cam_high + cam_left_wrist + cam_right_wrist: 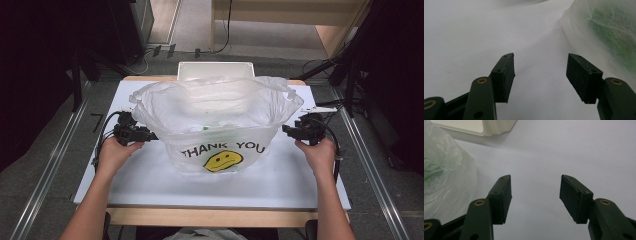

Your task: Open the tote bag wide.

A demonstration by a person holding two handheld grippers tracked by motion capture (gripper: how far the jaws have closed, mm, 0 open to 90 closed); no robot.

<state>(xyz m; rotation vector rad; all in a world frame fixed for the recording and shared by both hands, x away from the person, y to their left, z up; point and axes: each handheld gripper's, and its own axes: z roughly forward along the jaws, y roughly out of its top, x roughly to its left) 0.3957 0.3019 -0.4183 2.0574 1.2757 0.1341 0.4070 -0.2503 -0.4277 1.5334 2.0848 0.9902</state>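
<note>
Inside the plastic bag [220, 130], green contents blur behind film; left claw [540, 72] and right claw [535, 195] gape, empty.

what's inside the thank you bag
Through the plastic bag something green shows, low inside; the crinkled film blurs its shape, so I cannot tell what it is.

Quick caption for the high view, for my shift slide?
Open left gripper and right gripper flank a clear plastic bag printed THANK YOU, standing open on the white table.
</note>
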